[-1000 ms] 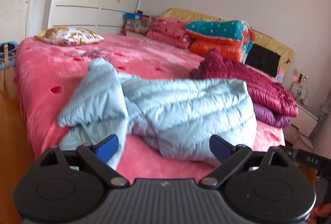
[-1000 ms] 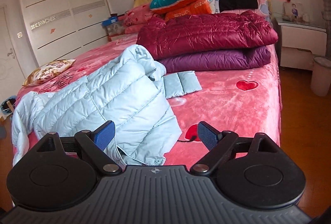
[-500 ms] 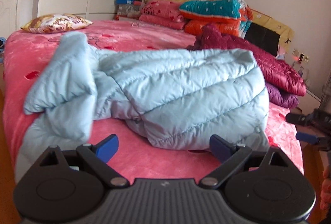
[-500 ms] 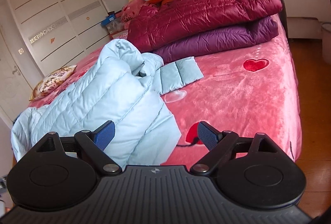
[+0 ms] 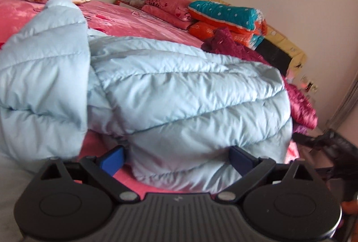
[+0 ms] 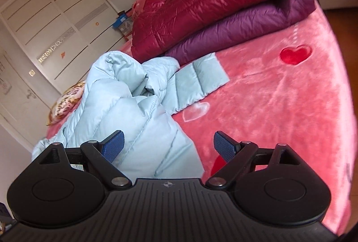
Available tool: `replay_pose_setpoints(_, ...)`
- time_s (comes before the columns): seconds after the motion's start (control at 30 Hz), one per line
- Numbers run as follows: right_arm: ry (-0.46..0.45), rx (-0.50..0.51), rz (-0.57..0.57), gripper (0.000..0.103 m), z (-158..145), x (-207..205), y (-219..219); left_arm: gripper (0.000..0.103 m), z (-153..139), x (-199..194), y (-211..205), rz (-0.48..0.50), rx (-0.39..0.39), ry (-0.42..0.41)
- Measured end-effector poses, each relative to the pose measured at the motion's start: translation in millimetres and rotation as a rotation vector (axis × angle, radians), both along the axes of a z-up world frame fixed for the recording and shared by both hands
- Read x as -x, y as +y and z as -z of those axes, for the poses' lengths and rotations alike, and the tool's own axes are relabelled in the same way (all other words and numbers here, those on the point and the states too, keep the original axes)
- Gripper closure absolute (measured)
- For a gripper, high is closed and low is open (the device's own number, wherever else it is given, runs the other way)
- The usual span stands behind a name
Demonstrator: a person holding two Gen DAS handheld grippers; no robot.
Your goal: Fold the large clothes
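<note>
1. Left gripper (image 5: 176, 158) spread wide, holding nothing; the pale blue puffer jacket (image 5: 179, 103) bulges straight ahead, its near hem right at the blue pads.
2. Right gripper (image 6: 167, 144) also agape and empty; the jacket's corner lies between its pads, toward the left one.
3. Jacket sprawls crumpled on the pink bedspread (image 6: 279, 96), long axis running across the left view. Left looks nearer.
4. Right view alone shows a flat panel (image 6: 199, 83) beside the stacked maroon and purple coats (image 6: 223, 9).
</note>
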State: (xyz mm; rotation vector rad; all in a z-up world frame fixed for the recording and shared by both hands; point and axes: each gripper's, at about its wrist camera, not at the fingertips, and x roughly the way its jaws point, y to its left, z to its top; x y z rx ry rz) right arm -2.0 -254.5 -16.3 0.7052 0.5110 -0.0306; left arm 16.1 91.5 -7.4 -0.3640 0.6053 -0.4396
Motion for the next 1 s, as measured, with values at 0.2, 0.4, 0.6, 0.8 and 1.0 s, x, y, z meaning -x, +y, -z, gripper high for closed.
replay_pose_setpoints(0.2,0.015,-0.088,-0.048,0.0,18,-29,-3,0.002,2,-6,-7,0.039,0.052,0.014)
replay_pose_setpoints(0.4,0.043,-0.243,-0.069,0.0,41,-50,-6,0.013,3,-12,-13,0.057,0.101,0.046)
replay_pose_setpoints(0.6,0.037,-0.299,-0.115,0.0,47,-58,-3,0.066,0,-13,-8,0.048,0.196,0.069)
replay_pose_setpoints(0.8,-0.017,-0.353,-0.239,0.0,43,-64,11,0.091,-25,-4,-4,0.044,0.281,0.041)
replay_pose_setpoints(1.0,-0.171,-0.373,-0.414,0.0,11,-57,26,0.093,-64,20,10,0.074,0.318,-0.003)
